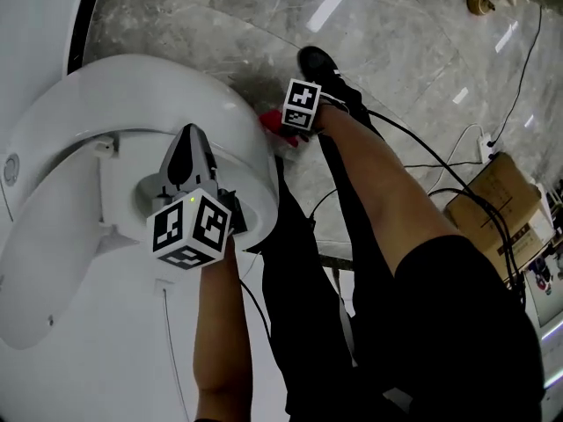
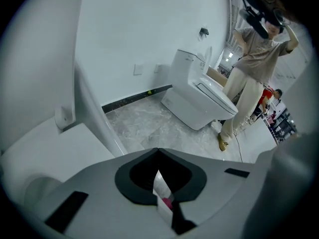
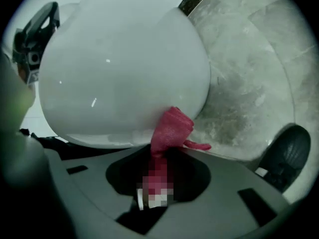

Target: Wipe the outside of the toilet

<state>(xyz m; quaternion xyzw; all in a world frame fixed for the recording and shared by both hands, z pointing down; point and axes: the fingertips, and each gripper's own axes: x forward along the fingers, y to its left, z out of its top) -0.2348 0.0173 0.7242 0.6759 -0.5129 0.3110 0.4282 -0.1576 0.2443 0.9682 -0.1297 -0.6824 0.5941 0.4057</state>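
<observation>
From the head view, a white toilet [image 1: 53,236] fills the left side, and it stands on a grey stone floor [image 1: 396,33]. The left gripper [image 1: 187,143] hangs over the top of the toilet and points away from the person. The right gripper [image 1: 288,121] is down low at the toilet's outer side. It has a red cloth [image 1: 271,121] at its tip, right against the white bowl. A black shoe [image 1: 321,64] stands just past it, and a brown box [image 1: 497,196] sits well off to the right. In the left gripper view, the two jaws are pressed together at the tips and hold nothing. Far off stand another toilet [image 2: 199,98] and a person [image 2: 254,68]. In the right gripper view, the jaws are squeezed tight on the red cloth. The cloth's bunched end touches the round outside of the bowl, low down near the floor.
</observation>
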